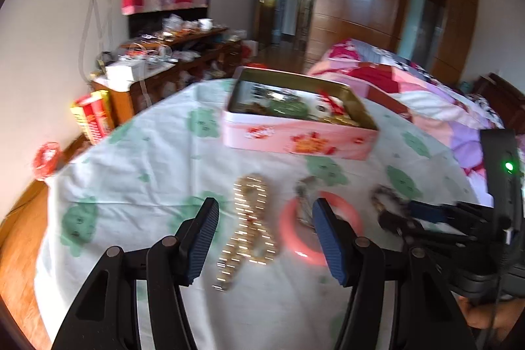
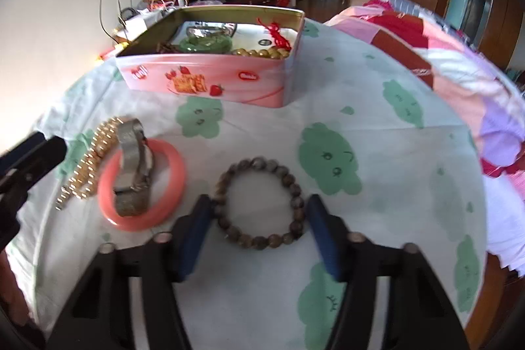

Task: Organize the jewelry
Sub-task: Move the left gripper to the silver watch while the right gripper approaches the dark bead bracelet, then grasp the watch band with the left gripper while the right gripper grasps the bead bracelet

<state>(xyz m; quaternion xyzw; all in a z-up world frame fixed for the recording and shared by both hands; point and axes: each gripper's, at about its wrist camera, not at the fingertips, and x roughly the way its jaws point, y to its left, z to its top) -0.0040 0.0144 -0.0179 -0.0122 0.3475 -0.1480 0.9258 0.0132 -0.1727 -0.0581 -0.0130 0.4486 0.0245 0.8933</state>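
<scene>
A brown bead bracelet (image 2: 293,182) lies flat on the cloth-covered table (image 2: 377,107). My right gripper (image 2: 259,202) stands around it, one blue pad close on each side, the ring still round. To its left a pink bangle (image 2: 174,168) lies under a silver mesh watch (image 2: 133,166), beside a gold chain (image 2: 88,159). My left gripper (image 1: 265,205) hangs open above the gold chain (image 1: 249,218) and the pink bangle (image 1: 290,238), holding nothing. The open pink tin (image 1: 295,141) behind holds green, gold-bead and red pieces.
The pink tin (image 2: 203,81) sits at the table's far side. A bed with a pink patchwork quilt (image 1: 410,87) runs along the right. A cluttered wooden dresser (image 1: 170,54) stands at the back left. The round table's edge drops to wooden floor (image 1: 19,251).
</scene>
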